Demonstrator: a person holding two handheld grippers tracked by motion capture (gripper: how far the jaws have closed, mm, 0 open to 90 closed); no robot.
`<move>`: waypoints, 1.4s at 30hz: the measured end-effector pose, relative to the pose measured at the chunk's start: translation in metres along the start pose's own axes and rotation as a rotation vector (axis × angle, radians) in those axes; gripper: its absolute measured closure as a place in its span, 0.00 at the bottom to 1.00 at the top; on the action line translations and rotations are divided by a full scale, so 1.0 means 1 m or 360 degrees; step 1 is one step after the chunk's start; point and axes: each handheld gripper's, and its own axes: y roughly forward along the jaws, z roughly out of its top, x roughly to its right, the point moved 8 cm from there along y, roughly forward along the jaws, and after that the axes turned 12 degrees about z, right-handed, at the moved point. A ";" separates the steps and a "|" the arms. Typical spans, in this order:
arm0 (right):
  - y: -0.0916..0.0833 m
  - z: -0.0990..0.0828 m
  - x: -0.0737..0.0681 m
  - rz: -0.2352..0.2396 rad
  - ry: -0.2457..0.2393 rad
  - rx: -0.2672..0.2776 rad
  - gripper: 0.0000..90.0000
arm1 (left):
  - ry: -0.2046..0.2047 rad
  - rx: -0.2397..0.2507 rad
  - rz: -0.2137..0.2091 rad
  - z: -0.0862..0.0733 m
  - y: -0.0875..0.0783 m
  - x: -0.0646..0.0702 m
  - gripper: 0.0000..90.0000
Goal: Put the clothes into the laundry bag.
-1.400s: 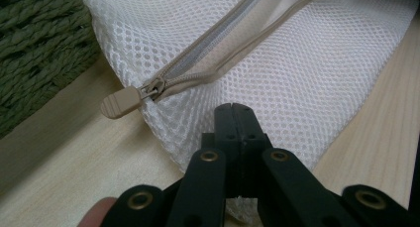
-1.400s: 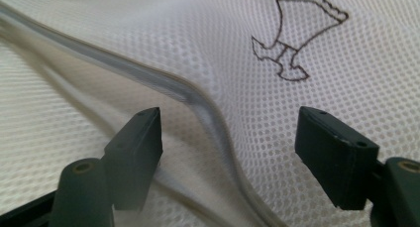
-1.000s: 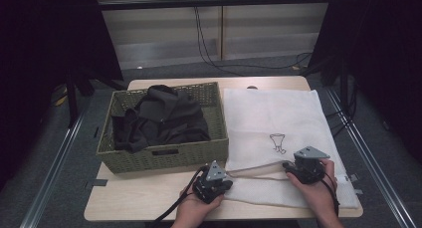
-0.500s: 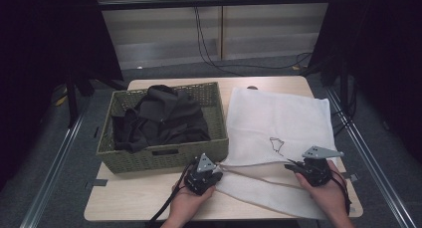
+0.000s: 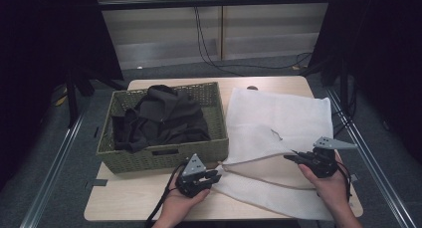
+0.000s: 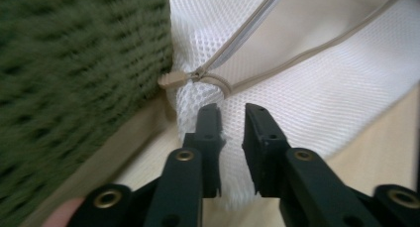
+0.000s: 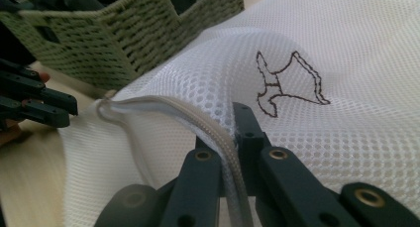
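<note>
My right gripper has its fingers clenched on the zipper edge of the mesh bag, which lies on the right half of the table, just beside the basket. In the right gripper view the fingers pinch the upper layer at the zip and hold it raised off the lower layer, so the bag's mouth gapes a little toward my left hand; a small dark outline mark sits on the mesh just beyond them. My left gripper is at the near left corner of the bag, close to the basket's front wall. Its fingers have just been opening and now stand slightly apart, released; in the left gripper view they hover over the white mesh with a narrow gap, gripping nothing. Just past their tips lie the zip pull and the beige trim, right by the green weave of the basket. Dark clothes fill the basket. The bag's far part lies flat, while its near edge is folded over itself between my hands.
</note>
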 end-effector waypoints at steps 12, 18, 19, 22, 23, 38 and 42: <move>-0.002 0.014 0.001 0.0147 0.0041 0.0058 0.99 | -0.0141 0.0285 0.0169 0.028 -0.081 -0.052 0.51; 0.000 0.007 0.001 0.0158 0.0041 0.0052 0.99 | -0.0195 0.0284 0.0233 0.034 -0.092 -0.074 0.15; 0.000 0.006 0.001 0.0153 0.0045 0.0057 0.99 | -0.0215 0.0269 0.0230 0.034 -0.092 -0.081 0.12; 0.000 0.004 0.001 0.0156 0.0032 0.0054 0.99 | -0.0202 0.0271 0.0269 0.036 -0.092 -0.088 0.11; 0.000 0.003 0.000 0.0157 0.0042 0.0053 0.99 | -0.0197 0.0275 0.0325 0.040 -0.091 -0.093 0.11; 0.005 -0.001 0.002 0.0155 0.0034 0.0039 0.98 | -0.0246 0.0097 0.0244 0.048 -0.059 -0.118 0.62; 0.006 -0.003 0.002 0.0162 0.0040 0.0043 0.98 | -0.0303 0.0155 0.0211 0.056 -0.066 -0.124 0.96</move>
